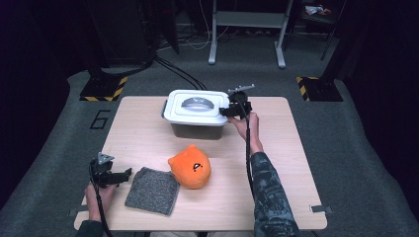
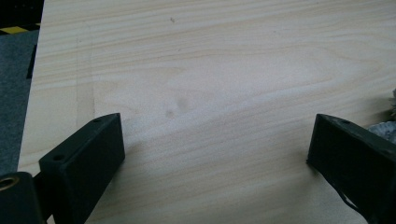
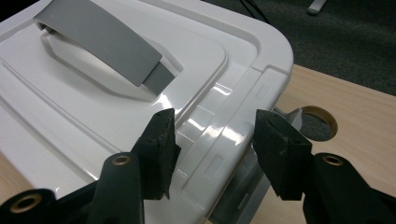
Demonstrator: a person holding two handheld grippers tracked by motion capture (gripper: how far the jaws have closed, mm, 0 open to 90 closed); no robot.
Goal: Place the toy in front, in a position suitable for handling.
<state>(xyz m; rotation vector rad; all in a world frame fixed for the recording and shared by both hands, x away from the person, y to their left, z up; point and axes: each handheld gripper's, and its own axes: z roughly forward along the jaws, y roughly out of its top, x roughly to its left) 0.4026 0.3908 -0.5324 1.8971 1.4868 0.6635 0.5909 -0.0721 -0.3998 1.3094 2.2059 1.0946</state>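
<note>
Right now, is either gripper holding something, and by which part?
Nothing is held. The right gripper straddles the white lid's edge, not visibly clamping; the left gripper is open over bare table.

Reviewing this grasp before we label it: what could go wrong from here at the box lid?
1. The right gripper straddles the glossy rim of the white lid with jaws open, one pad over the lid, one outside; closing there could slip off.
2. Prying one end may tip or drag the grey storage box along the table, since the left gripper sits far away beside the grey cloth.
</note>
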